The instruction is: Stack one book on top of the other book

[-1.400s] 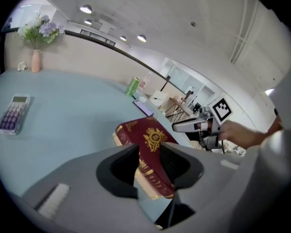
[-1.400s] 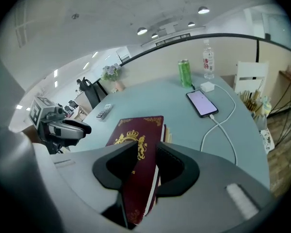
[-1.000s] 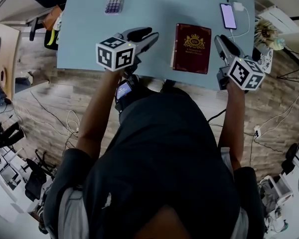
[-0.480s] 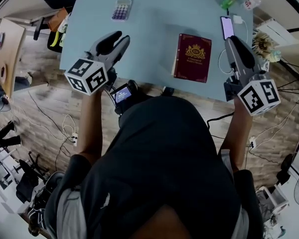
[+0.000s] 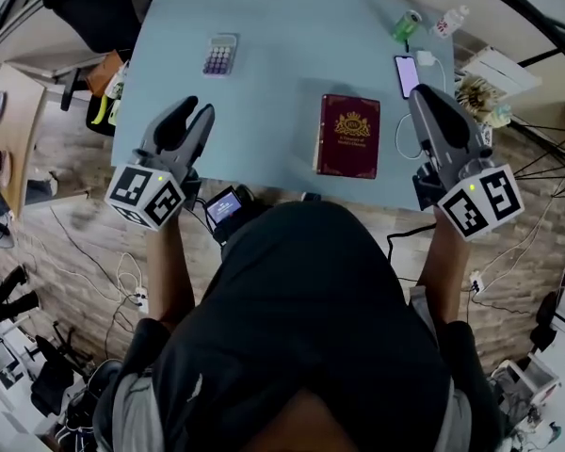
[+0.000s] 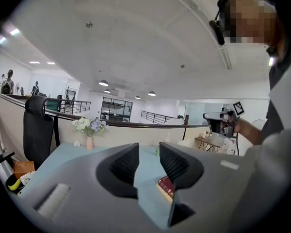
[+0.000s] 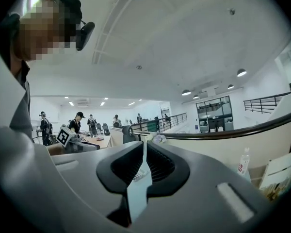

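A dark red book (image 5: pixel 348 135) with a gold crest lies flat near the front edge of the light blue table (image 5: pixel 273 83). I cannot tell whether a second book lies under it. My left gripper (image 5: pixel 196 113) is held up over the table's front left, well left of the book, open and empty. In the left gripper view the book (image 6: pixel 166 186) shows through the gap of the left gripper (image 6: pixel 149 152). My right gripper (image 5: pixel 422 94) is raised just right of the book. In the right gripper view the right gripper (image 7: pixel 144 144) is shut on nothing and points level across the room.
A calculator (image 5: pixel 219 55) lies at the table's back left. A phone (image 5: pixel 407 75) on a white cable, a green can (image 5: pixel 406 24) and a small bottle (image 5: pixel 449 19) sit at the back right. A vase of flowers (image 6: pixel 89 127) stands at the far edge, a black chair (image 6: pixel 38 130) beside the table.
Both grippers have lifted away from the table and drawn back toward its front edge, the left one swinging further left. The book has stayed where it lay.
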Demonstrator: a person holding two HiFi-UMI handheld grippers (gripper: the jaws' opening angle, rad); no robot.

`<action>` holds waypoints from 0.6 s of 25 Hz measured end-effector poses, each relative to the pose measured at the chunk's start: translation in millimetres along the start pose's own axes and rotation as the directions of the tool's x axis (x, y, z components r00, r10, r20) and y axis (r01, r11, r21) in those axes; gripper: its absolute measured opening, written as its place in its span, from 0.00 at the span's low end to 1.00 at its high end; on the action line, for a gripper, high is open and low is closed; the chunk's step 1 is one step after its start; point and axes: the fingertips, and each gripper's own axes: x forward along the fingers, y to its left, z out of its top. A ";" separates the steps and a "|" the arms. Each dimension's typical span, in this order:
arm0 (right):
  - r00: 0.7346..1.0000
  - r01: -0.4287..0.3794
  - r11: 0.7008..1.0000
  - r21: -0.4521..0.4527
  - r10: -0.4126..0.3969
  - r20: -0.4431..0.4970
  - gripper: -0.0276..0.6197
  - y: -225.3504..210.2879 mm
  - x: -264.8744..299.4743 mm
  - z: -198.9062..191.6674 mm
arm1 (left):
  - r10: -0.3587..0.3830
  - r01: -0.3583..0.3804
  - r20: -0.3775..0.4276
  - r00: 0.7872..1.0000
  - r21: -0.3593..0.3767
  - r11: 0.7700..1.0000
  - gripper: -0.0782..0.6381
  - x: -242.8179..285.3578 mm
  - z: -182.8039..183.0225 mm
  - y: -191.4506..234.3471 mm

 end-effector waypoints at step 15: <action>0.994 0.110 0.994 -0.011 -0.109 0.022 0.08 -30.0 -44.9 19.8 | 0.027 -0.027 0.015 1.000 -0.020 0.999 0.37 -21.8 2.6 -6.9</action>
